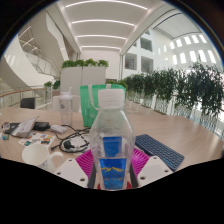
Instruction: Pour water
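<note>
The tool [111, 172] is closed on a clear bottle [110, 140] with a blue label: both pink pads [86, 163] press its lower sides. The bottle stands upright between the fingers, cap on. Just beyond it on the worktop [170, 125] stands a green box [101, 103]; a dark keyboard [159, 151] lies beside the right finger. To the left lie cables [70, 138], a white cup [37, 155] and a clear container [66, 105]. Potted plants [170, 88] line the far side.
</note>
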Demonstrator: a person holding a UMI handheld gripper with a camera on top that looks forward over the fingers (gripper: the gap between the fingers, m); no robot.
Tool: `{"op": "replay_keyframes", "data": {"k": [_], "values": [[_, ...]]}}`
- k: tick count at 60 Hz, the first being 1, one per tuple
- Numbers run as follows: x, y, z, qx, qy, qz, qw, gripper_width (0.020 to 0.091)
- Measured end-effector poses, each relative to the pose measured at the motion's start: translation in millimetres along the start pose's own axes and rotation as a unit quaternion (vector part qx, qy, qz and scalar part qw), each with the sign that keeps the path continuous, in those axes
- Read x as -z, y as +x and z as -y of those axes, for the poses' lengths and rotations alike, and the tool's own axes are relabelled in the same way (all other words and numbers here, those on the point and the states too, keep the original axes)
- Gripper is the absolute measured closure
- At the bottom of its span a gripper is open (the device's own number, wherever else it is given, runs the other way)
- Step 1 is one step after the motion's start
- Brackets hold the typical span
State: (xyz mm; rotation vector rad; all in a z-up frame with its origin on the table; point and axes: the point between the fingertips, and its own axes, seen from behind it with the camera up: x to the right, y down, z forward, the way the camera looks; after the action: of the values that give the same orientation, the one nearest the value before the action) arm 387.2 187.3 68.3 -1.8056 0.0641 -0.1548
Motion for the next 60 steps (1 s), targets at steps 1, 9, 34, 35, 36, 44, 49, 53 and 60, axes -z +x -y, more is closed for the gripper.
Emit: {"op": "replay_keyframes", "data": {"k": [1, 9, 34, 35, 36, 44, 49, 53, 60], "values": [[0, -20, 7, -0.003, -0.002, -0.002, 1.000, 0.0610], [3, -32, -4, -0.022, -0.015, -0.007, 1.000, 0.0610], [72, -40, -4, -0.080, -0.077, 0.008, 0.994, 0.0273], [79, -40, -3, -0.078, -0.079, 0.005, 0.994, 0.0273], [87, -41, -2, -0.076, -0.080, 0.004, 0.994, 0.0270], [166, -58, 19, -0.062, -0.078, 0.009, 0.995, 0.0272], [219, -72, 30, -0.064, -0.078, 0.002, 0.995, 0.0271], [261, -83, 37, -0.060, -0.082, -0.002, 0.995, 0.0272], [326, -103, 55, -0.051, -0.078, -0.016, 0.996, 0.0272]]}}
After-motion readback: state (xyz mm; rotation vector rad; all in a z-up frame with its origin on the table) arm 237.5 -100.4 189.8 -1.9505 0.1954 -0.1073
